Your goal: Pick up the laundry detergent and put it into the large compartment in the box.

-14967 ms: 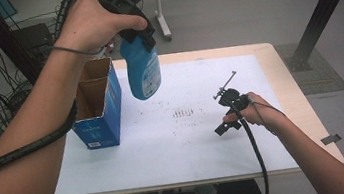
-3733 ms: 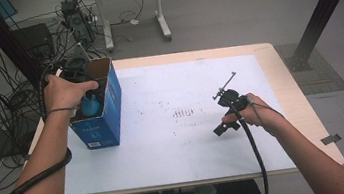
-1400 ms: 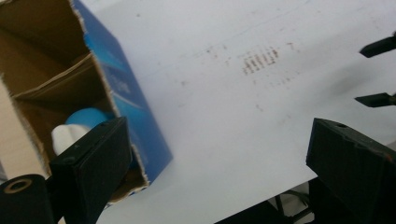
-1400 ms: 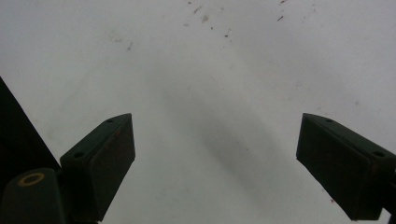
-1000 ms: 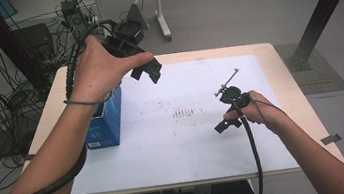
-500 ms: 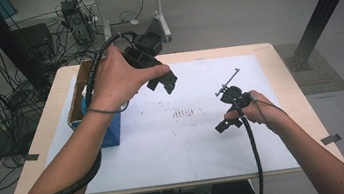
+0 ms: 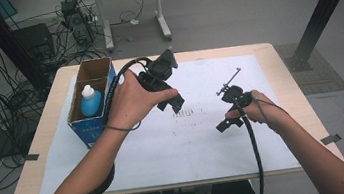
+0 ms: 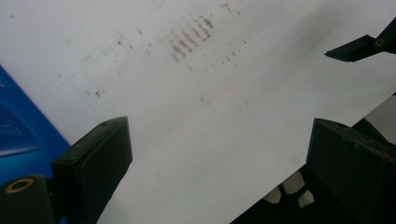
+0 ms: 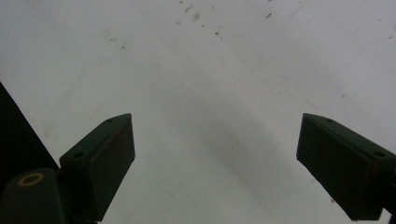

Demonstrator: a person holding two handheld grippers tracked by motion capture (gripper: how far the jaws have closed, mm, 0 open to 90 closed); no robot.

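A blue bottle with a white cap [image 7: 91,100] stands upright inside an open blue cardboard box [image 7: 88,129] at the table's left. My left gripper [image 7: 171,104] hovers to the right of the box over the white paper, jaws pointing down. In the left gripper view it [image 8: 219,140] is open with nothing between its jaws, and the box's blue side [image 8: 18,130] shows at the left. My right gripper [image 7: 228,121] rests low on the paper at centre right. It [image 9: 215,135] is open too, with bare paper between its jaws.
White paper [image 7: 166,148] covers most of the wooden table [image 7: 289,86]; a patch of small brown marks [image 7: 187,113] [image 8: 187,42] lies between the grippers. The right gripper's jaw tip [image 8: 359,46] appears in the left gripper view. Cables and desk legs crowd the floor behind.
The left gripper set the blue bottle into the box, let go, and moved right and down over the paper with nothing in it. The right gripper has stayed put.
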